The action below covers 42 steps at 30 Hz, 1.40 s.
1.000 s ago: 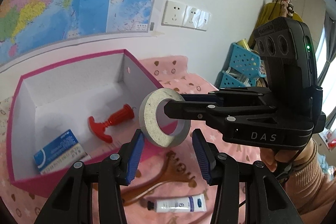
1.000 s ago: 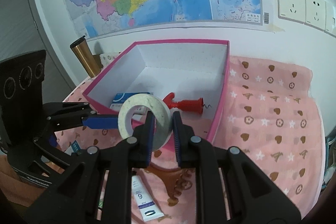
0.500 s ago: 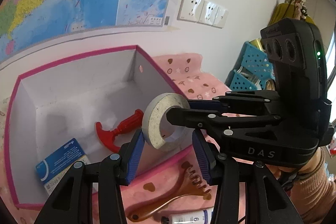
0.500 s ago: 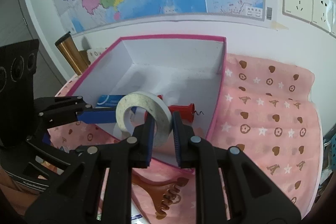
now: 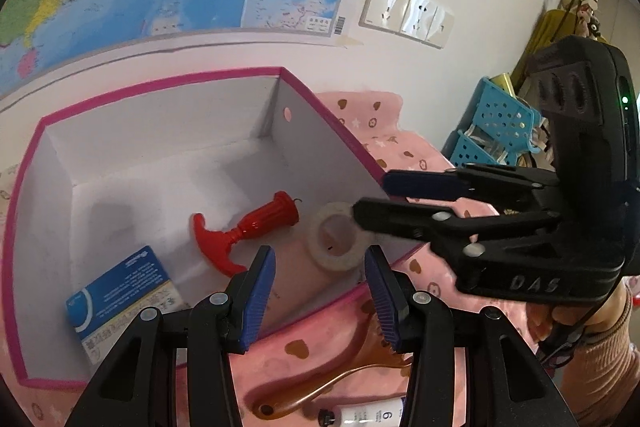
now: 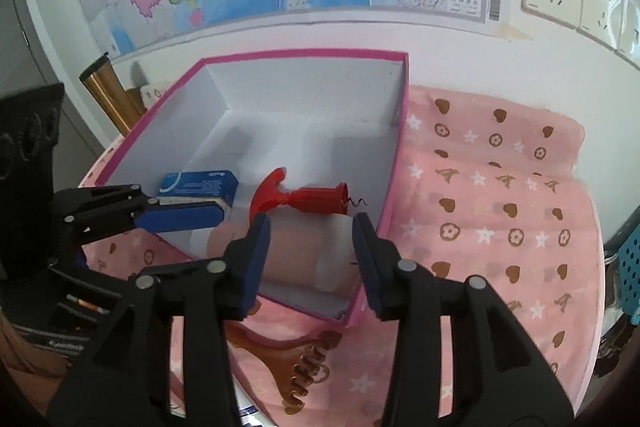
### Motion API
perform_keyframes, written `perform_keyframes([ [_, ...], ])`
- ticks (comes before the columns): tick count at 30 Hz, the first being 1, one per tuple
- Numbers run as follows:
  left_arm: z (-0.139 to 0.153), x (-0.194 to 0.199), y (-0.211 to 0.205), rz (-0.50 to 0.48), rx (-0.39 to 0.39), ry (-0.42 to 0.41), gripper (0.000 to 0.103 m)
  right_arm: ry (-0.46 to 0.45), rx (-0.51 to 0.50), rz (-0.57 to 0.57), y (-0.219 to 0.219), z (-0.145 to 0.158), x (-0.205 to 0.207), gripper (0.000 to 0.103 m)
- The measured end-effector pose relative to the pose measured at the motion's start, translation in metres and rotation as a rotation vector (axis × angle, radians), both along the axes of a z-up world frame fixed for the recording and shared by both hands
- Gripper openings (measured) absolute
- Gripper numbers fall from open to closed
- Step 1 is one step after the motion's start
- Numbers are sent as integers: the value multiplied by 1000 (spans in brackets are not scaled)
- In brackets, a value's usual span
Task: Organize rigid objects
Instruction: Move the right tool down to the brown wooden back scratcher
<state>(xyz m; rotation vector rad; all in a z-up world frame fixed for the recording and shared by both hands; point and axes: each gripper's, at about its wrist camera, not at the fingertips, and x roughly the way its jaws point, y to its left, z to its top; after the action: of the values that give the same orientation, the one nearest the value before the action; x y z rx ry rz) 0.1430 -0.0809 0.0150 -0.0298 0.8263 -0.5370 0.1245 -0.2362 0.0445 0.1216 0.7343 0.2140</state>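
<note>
Now the right tongs (image 6: 310, 259) are spreading, nothing pinched; the tape roll (image 5: 336, 242) is dropping into the pink box (image 5: 328, 115). Left tongs (image 5: 320, 301) are hanging spread. It's looking light and stiff; pinch its wall.

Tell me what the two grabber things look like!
Both are black plastic. The left gripper and right gripper have ridged blue pads and silver screws. The right one has "DAS" lettering, a green light, a black cable, and a pinkish ribbed sleeve behind it.
</note>
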Motion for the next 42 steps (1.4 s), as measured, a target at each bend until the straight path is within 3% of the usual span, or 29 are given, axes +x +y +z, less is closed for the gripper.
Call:
perform_keyframes([
  [16,15,-75,37,4,-4,-175,57,-93,172,-30,-30,-8,-70,50],
  [21,4,-83,43,14,10,-151,57,-37,194,-34,-32,-32,-74,51],
  [29,-38,-77,49,57,50,-32,57,58,223,-23,-23,-72,-76,51],
  [42,-72,-70,40,54,68,75,57,114,234,-21,-14,-95,-75,51],
])
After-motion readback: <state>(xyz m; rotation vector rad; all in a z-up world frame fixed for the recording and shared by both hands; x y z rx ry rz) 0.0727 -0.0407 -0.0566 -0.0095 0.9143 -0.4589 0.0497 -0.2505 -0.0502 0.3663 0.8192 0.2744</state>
